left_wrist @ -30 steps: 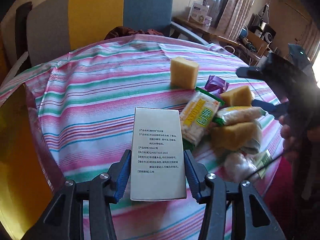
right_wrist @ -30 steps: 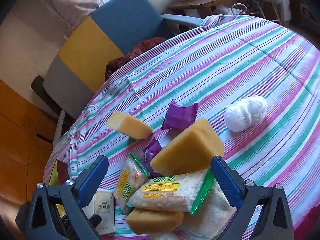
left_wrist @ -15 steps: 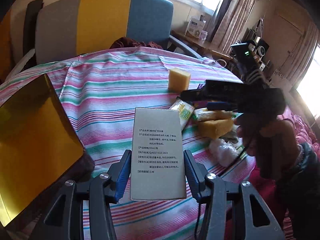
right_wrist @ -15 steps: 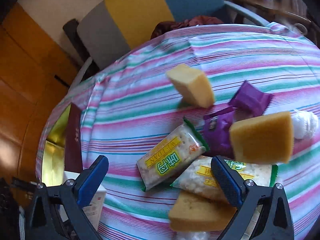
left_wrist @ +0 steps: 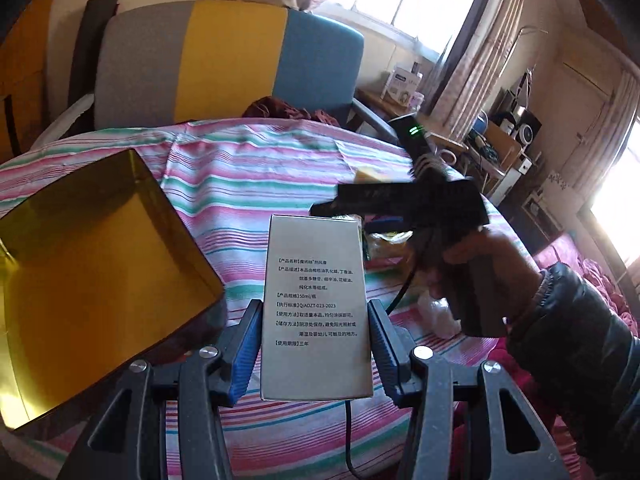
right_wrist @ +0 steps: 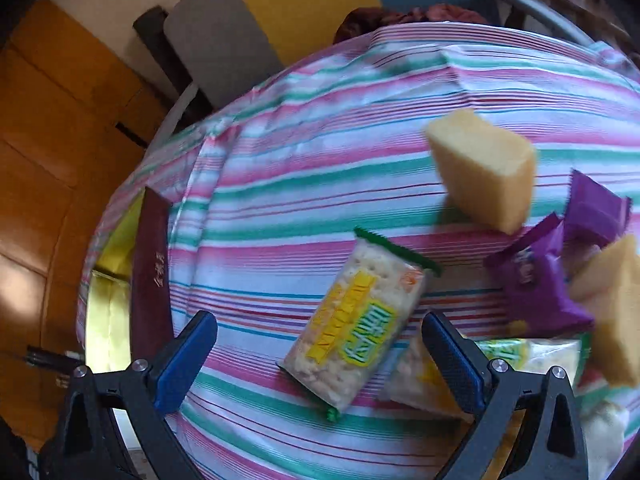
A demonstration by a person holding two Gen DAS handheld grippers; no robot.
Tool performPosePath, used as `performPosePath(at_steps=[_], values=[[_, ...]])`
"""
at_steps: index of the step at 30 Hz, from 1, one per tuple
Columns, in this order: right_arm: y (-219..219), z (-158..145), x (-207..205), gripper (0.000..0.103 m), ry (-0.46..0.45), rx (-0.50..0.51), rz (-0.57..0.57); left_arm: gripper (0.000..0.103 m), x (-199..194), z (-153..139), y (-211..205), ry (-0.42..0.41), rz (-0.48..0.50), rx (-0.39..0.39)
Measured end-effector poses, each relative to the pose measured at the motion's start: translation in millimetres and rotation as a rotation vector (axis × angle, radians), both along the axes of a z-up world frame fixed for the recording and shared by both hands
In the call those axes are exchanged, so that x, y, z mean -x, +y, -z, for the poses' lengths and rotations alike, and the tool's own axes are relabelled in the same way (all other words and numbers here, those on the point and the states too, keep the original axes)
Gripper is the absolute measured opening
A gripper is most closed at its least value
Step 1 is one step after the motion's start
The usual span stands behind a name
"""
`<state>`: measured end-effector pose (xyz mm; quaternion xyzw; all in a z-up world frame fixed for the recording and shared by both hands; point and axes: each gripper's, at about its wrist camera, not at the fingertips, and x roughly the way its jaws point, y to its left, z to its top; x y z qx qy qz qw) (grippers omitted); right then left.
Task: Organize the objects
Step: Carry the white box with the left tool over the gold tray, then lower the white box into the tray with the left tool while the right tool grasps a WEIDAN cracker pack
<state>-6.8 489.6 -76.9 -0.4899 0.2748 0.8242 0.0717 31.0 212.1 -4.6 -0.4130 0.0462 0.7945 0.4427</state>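
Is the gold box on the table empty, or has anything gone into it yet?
Empty as far as shown: the gold box is open on top, its visible gold floor bare. The carton sits clamped in the left claw, outside it.

The left wrist view sits low at the table's near edge, looking across the striped tablecloth (left_wrist: pixel 248 184) toward the colour-block chair (left_wrist: pixel 224 60). The right wrist view looks steeply down, close over the snack packs (right_wrist: pixel 356 320). Both share the chair, cloth and gold box (left_wrist: pixel 92 272).
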Motion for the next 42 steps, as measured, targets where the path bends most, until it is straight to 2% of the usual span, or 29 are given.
performPosePath(at_steps=[3, 5, 8, 9, 11, 13, 16, 18, 27, 31, 37, 42], values=[[-15.8, 8.8, 11.0, 0.103, -0.054, -0.028, -0.012, 0.052, 5.6, -1.1, -8.9, -0.005, -0.024, -0.011], [-23.6, 16.9, 11.3, 0.098, -0.080, -0.052, 0.004, 0.052, 10.1, -0.4, -17.2, -0.012, -0.043, -0.018], [-34.5, 19.8, 3.7, 0.094, -0.060, -0.120, 0.025, 0.052, 15.6, 0.5, -27.7, -0.021, -0.069, -0.026], [-38.1, 20.9, 1.3, 0.091, -0.060, -0.158, 0.034, 0.052, 17.3, 0.3, -32.0, -0.023, -0.080, -0.031], [-42.8, 22.8, -3.8, 0.068, -0.073, -0.243, 0.063, 0.052, 21.5, 0.4, -41.8, -0.027, -0.106, -0.044], [-42.9, 23.8, -7.5, 0.063, -0.065, -0.269, 0.062, 0.052, 26.3, -0.9, -53.1, -0.031, -0.137, -0.057], [-38.0, 22.7, -7.0, 0.064, -0.076, -0.260, 0.042, 0.052, 31.8, -2.1, -66.5, -0.029, -0.173, -0.062], [-42.1, 24.0, -2.7, 0.069, -0.084, -0.273, 0.018, 0.052, 35.8, -0.7, -75.8, -0.036, -0.197, -0.061], [-54.6, 25.3, -5.9, 0.067, -0.063, -0.361, 0.010, 0.052, 55.8, 1.3, -115.0, -0.033, -0.325, -0.044], [-56.2, 25.6, -4.6, 0.065, -0.055, -0.370, -0.005, 0.052, 95.2, 2.8, -139.0, -0.029, -0.442, 0.005], [-57.3, 27.8, -6.4, 0.065, -0.042, -0.377, -0.019, 0.052, 176.4, 25.5, -174.2, -0.132, -0.661, 0.071], [-59.8, 27.2, -7.0, 0.065, -0.040, -0.377, -0.025, 0.052, 218.4, 41.6, -176.9, -0.109, -0.728, 0.165]])
